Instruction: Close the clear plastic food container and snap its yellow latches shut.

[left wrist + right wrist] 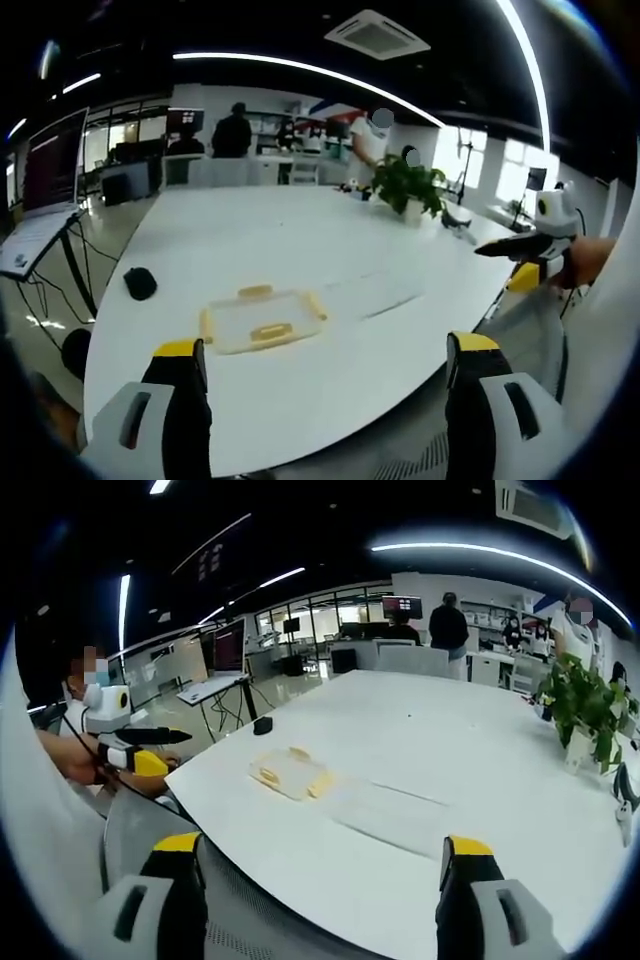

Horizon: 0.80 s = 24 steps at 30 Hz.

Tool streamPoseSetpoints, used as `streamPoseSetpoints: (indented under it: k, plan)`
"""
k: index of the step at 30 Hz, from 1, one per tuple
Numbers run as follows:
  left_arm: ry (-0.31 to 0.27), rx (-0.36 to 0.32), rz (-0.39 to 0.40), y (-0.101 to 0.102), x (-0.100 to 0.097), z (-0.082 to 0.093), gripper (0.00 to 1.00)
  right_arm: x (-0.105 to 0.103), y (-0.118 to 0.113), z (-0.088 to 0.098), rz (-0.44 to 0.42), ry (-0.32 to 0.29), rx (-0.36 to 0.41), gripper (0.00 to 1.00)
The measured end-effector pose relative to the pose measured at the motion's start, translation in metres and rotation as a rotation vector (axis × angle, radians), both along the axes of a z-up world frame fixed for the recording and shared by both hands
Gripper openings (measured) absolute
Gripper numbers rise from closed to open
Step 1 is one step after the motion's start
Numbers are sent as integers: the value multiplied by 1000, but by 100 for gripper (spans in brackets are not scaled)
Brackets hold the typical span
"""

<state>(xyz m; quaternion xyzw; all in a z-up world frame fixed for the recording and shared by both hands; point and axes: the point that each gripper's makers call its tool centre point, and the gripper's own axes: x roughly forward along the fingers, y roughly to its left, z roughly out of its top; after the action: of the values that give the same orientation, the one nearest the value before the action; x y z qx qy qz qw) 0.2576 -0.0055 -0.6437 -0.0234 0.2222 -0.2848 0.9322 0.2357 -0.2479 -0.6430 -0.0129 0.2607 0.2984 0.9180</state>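
Clear container (262,320) near table (300,230) edge, open surface around.

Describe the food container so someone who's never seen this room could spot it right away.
Find the big white table. Near its front edge lies the clear plastic food container, flat and see-through with yellow latches on its sides; the black mouse beside it is small, dark and rounded.

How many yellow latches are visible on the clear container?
4: on the clear container, latches sit at the far edge, near edge, left end and right end. None seems hidden.
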Motion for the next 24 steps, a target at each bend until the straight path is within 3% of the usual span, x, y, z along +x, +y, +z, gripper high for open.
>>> streamPoseSetpoints:
  k: [5,24]
  plan:
    - [-2,16,-15,1,1,1,98,2,9,3,14,3,33,96]
    - [-1,74,-75,17,14,-3,95,22,34,5,74,-29,-32,89]
